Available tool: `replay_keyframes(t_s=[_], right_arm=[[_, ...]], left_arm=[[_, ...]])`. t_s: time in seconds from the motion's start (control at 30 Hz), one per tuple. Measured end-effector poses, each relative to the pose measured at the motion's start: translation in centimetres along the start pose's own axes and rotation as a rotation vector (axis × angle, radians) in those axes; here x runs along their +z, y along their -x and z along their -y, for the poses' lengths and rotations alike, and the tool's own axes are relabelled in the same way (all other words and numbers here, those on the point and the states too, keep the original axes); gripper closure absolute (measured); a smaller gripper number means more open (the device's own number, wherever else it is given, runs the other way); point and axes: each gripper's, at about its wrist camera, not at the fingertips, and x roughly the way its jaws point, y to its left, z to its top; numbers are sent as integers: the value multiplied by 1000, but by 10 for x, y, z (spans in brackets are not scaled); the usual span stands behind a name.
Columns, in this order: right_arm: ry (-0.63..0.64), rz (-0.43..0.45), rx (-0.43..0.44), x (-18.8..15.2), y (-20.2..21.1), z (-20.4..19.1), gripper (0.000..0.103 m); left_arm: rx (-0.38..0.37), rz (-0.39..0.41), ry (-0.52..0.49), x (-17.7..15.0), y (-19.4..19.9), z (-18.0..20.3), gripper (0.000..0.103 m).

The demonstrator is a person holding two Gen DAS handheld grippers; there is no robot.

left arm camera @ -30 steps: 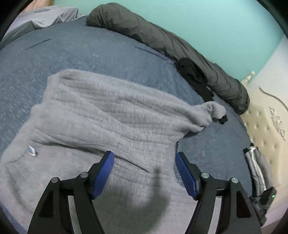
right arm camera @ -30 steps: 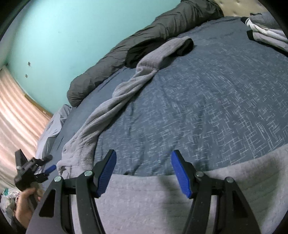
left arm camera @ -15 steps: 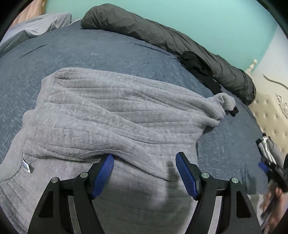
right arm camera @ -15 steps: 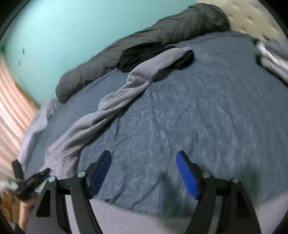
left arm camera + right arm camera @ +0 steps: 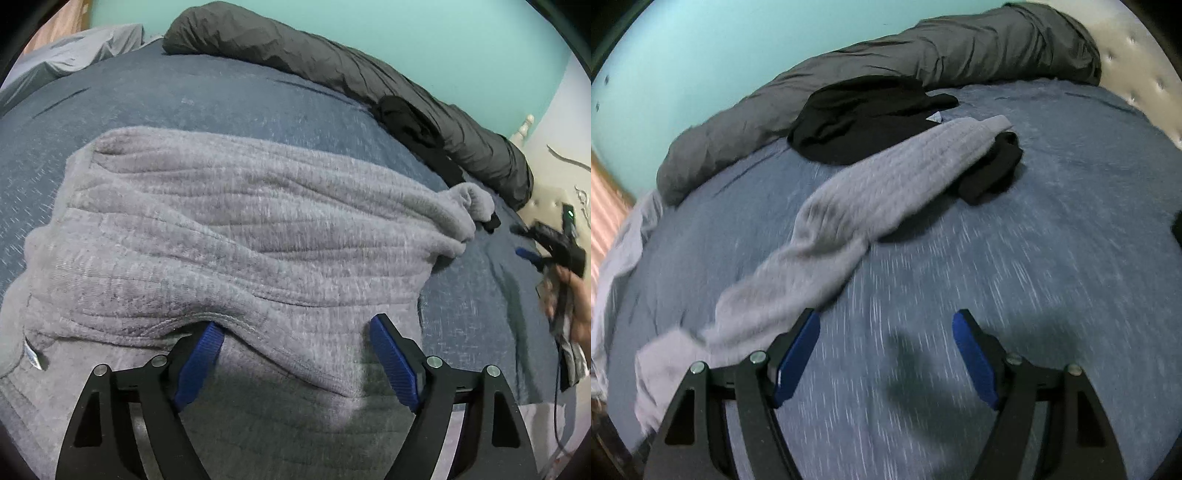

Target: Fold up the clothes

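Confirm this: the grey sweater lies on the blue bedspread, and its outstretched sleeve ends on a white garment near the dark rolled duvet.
Wrong on the colour. The right wrist view shows the grey sweater's sleeve ending on a black garment, not white. It does lie on the blue bedspread, near the dark rolled duvet.

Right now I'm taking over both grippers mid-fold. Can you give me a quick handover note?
Left gripper: jaws open, just widened, low over the grey sweater; its folded edge lies between them, not pinched.
Right gripper: jaws open, above bare blue bedspread, holding nothing.
Done: one side folded over the body.
Left: the grey sleeve still trails out over the black garment; fold it in, then finish.
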Motion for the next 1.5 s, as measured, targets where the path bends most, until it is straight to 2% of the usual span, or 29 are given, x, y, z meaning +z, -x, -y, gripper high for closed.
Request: replay_keyframes(t_s=[0.23,0.5,0.57,0.63,0.67,0.7,0.8,1.03,1.27,1.5], right_arm=[[-8,0,5,35,-44,4,28],[-123,18,23,50,-78,11,28],[-149,37,54,53,-78,15,42],[-137,52,87,53,-74,13,73],[-129,60,102,53,-72,12,80],[-102,68,106,52,-67,8,88],[-53,96,122,51,-49,-3,95],[40,167,78,50,38,-16,97],[94,90,28,30,130,-11,97],[142,-76,-28,-7,178,-3,97]], left_arm=[[-21,-11,23,-1,-8,-7,15],[-24,-9,19,-3,-10,-7,15],[-16,-9,9,-3,-11,-5,14],[-15,-11,8,-2,-12,-4,13],[-17,-12,9,-2,-11,-4,13],[-19,-13,11,-2,-11,-4,13],[-37,-16,24,0,-10,-7,13],[-47,-16,25,2,-8,-8,13],[-69,-13,44,3,1,-12,13],[-73,-17,39,3,3,-17,13]])
